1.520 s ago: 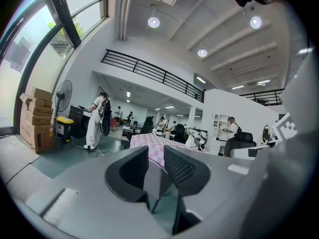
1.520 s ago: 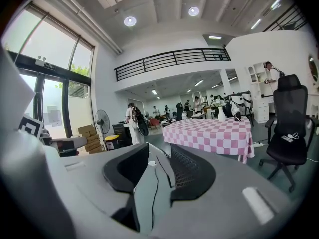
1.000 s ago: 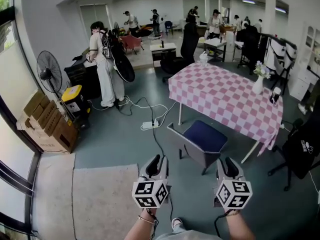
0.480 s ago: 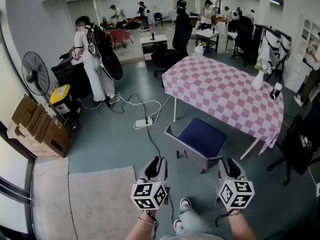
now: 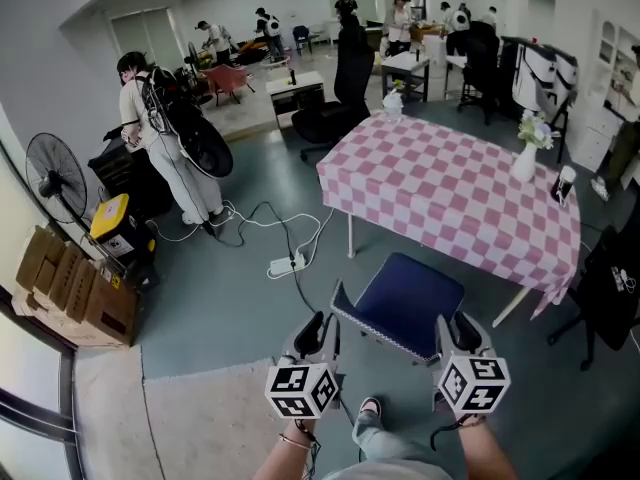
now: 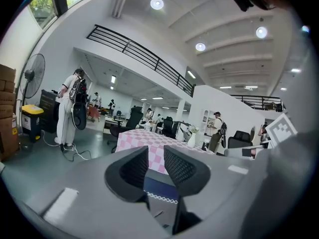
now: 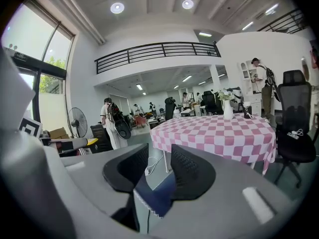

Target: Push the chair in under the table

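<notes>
The chair, blue seat with a grey back, stands just in front of me with its back turned my way. Its front reaches the edge of the table, which wears a pink-and-white checked cloth. My left gripper hovers by the left end of the chair back, my right gripper by the right end; contact cannot be told. In the left gripper view the left gripper shows a gap, with the chair behind it. The right gripper is likewise open, and the blue seat shows through.
A vase and a small item stand on the table's far right. A power strip with cables lies on the floor to the left. A black office chair sits at the right. A fan, boxes and a person are further left.
Both grippers have moved forward towards the chair, side by side. The chair and table now sit closer and larger in view, and the chair back faces me more squarely.
</notes>
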